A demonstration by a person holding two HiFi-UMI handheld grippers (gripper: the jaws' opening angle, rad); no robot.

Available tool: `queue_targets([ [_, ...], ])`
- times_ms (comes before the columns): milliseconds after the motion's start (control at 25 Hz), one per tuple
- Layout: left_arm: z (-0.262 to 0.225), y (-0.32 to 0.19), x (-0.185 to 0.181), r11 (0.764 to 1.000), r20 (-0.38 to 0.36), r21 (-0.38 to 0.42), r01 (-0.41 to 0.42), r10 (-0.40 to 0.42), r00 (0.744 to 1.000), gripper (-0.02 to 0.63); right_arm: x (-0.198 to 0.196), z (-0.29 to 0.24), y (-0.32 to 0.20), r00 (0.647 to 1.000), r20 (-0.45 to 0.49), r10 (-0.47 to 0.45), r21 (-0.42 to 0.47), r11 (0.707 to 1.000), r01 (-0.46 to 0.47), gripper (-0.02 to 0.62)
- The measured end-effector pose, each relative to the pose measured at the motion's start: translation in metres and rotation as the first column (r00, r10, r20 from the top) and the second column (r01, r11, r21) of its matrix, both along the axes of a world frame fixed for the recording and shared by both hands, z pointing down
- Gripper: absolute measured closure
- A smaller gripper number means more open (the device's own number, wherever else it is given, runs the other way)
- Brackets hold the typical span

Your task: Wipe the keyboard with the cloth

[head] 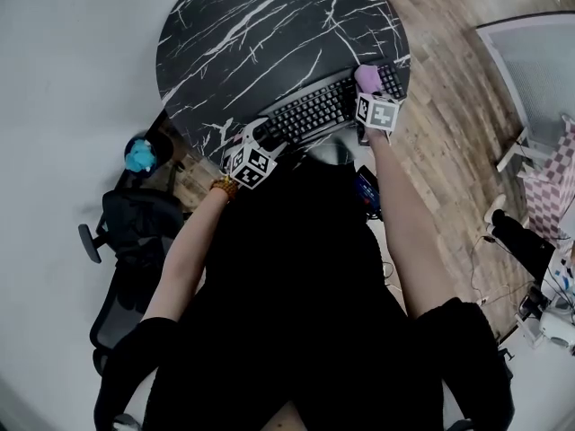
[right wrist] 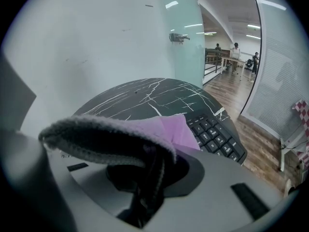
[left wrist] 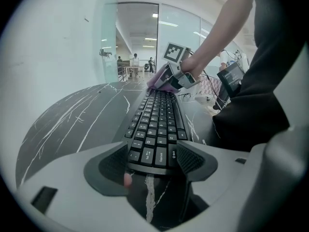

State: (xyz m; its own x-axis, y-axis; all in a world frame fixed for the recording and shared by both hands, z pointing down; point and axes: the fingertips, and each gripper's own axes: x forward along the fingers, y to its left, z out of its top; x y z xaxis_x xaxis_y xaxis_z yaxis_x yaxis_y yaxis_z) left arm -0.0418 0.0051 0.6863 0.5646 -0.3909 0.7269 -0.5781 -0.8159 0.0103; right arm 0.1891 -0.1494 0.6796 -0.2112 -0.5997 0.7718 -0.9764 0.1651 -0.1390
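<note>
A black keyboard (head: 314,110) lies along the near edge of the round black marble table (head: 260,25). My left gripper (head: 269,142) is at the keyboard's left end. In the left gripper view its jaws (left wrist: 152,163) are shut on that end of the keyboard (left wrist: 157,124), one on each side. My right gripper (head: 367,90) is shut on a purple cloth (head: 367,76) that rests on the keyboard's right part. In the right gripper view the cloth (right wrist: 164,129) drapes over the jaws and hides them, with keys (right wrist: 219,139) showing beyond it. The left gripper view shows the right gripper (left wrist: 176,76) and the cloth (left wrist: 159,83) at the keyboard's far end.
A black office chair (head: 126,232) stands left of the person, with a blue object (head: 139,153) by the table's edge. Wooden floor (head: 449,133) lies to the right, with a white frame (head: 530,79) there. A dark device (head: 367,189) sits below the table's near edge.
</note>
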Motion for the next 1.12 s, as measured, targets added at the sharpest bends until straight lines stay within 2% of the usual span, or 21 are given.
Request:
queue_targets([
  [440,-0.001,0.001,0.0,1.0,-0.025,-0.001,-0.012,0.011,1.0,0.304,-0.014,-0.001,0.008,1.0,0.004,0.018,-0.01,1.0,-0.018,0.515],
  [720,-0.001,0.0,0.0,1.0,-0.026,0.003,-0.013,0.014,1.0,0.304,-0.043,0.001,0.019,0.999,0.003,-0.042,-0.007,0.999,0.042,0.515],
  [1120,-0.001,0.0,0.0,1.0,-0.031,0.006,-0.014,0.014,0.999,0.304,-0.052,0.001,0.022,0.999,-0.003,-0.036,-0.004,0.999,0.036,0.515],
])
